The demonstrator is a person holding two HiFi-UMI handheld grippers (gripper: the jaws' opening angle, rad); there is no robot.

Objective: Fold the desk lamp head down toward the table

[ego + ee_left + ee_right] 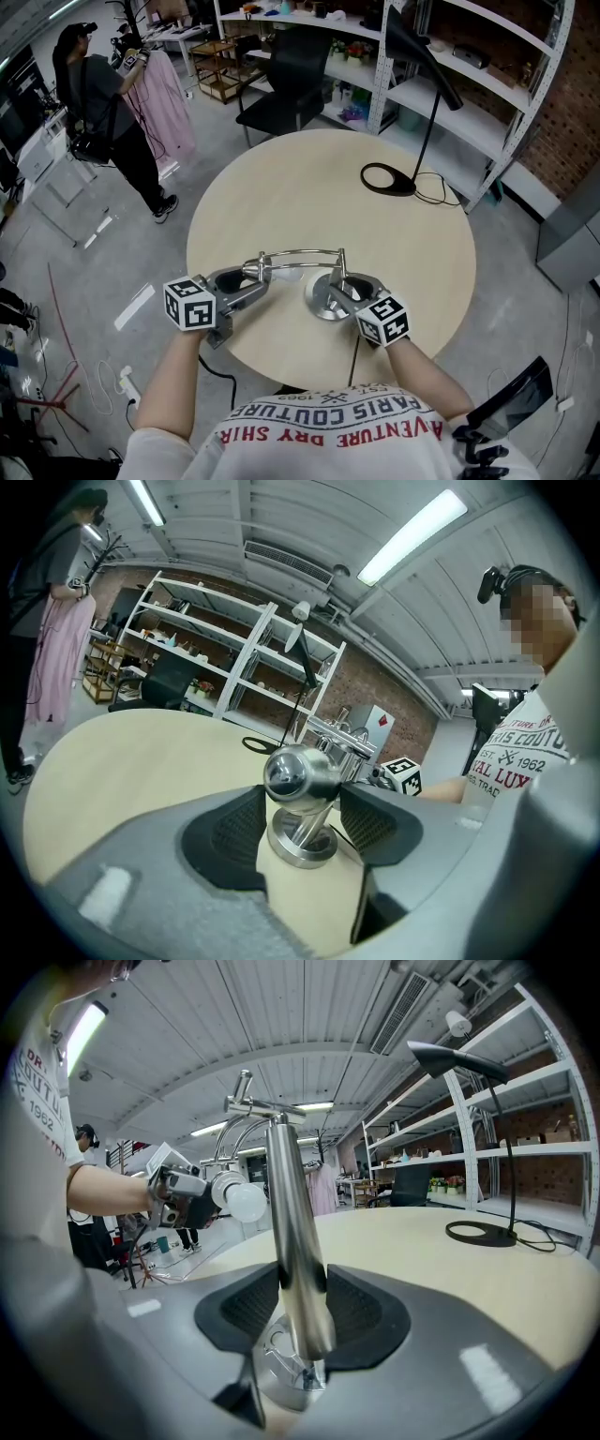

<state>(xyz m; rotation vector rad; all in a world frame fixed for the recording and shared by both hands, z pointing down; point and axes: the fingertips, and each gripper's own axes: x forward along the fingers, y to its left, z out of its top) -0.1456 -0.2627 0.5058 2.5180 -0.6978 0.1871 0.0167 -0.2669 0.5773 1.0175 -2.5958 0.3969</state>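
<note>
Chrome lamp head (300, 775) is hanging low over the near left of the desk (309, 187), with the left gripper (249, 277) clamping on it. Right gripper (302, 1302) is clamping the lamp post (292, 1222) just above its round base (319, 302) by the near edge. Black lamp (389, 178) is standing far right.

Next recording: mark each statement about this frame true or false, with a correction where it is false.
1. The right gripper is shut on the chrome lamp's post. True.
2. The left gripper is empty. False: it is shut on the chrome lamp head.
3. A black lamp stands on the far side of the table. True.
4. The chrome lamp's base sits at the table's centre. False: it sits near the edge closest to the person.
</note>
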